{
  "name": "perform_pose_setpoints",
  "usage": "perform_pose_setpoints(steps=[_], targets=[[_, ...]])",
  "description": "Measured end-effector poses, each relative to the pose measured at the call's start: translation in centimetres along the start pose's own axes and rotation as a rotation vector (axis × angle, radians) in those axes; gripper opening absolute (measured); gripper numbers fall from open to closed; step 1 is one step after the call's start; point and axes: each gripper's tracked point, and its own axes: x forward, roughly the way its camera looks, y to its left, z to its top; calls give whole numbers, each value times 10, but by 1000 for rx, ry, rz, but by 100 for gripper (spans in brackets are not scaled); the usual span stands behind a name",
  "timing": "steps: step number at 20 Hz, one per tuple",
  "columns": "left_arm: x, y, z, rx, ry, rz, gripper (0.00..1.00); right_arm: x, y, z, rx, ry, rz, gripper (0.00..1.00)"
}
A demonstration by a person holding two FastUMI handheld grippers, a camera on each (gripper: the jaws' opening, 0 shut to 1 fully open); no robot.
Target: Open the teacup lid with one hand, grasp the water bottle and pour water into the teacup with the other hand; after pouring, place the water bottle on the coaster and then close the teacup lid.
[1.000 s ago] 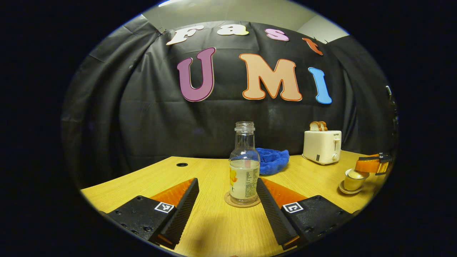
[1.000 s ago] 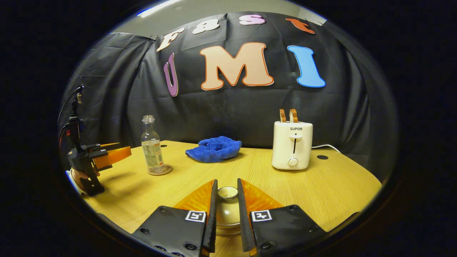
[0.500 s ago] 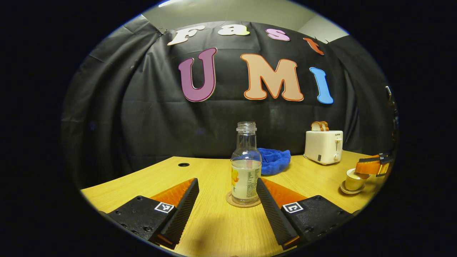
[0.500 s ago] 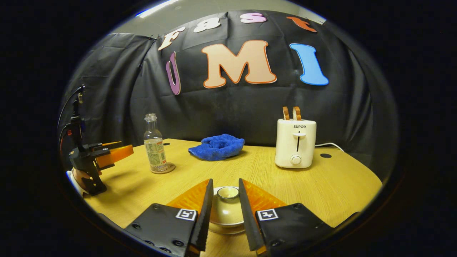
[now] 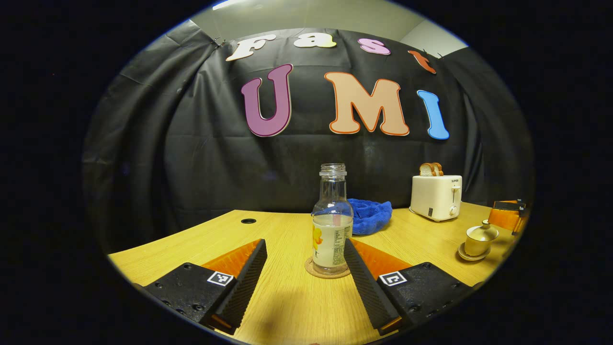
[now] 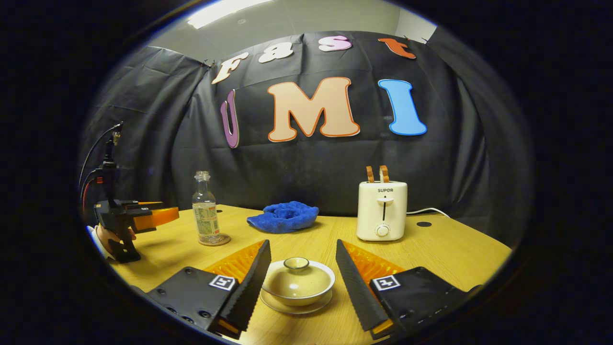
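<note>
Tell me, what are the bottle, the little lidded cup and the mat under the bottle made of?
The water bottle looks like clear glass or hard plastic: see-through, glossy, with a paper-like label. The teacup with its lid seems glazed ceramic: cream and smooth with a soft sheen. The coaster looks like cork or wood: brown, matte, thin.

Bare table (image 6: 445,249) between teacup (image 6: 297,282) and toaster (image 6: 381,211), blue cloth (image 6: 283,216) behind, water bottle (image 6: 205,208) blocking left side

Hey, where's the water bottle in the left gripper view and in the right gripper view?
Left gripper view: water bottle at centre, standing on its coaster, near the gripper's right finger.
Right gripper view: far left of centre, on the table's far side.
Shared landmark: the blue cloth lies to its right in both.
</note>
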Motion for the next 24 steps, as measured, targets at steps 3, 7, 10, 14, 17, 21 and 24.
perform_pose_setpoints(steps=[3,7,10,14,17,21,24], targets=[[-1,2,0,-1,0,16,94,-8,-22,3,-4,-9,-86,90],[-5,19,1,3,2,96,94,-28,-71,6,-10,-19,-281,93],[-10,27,0,4,2,158,94,-39,-101,7,-13,-24,-416,90],[-12,30,0,5,1,175,94,-50,-116,8,-18,-29,-501,93],[-13,34,0,5,2,196,94,-52,-119,9,-19,-29,-525,93],[-13,30,0,4,1,180,94,-52,-120,9,-19,-29,-525,96],[-16,30,0,1,2,177,94,-52,-120,9,-19,-29,-525,89]])
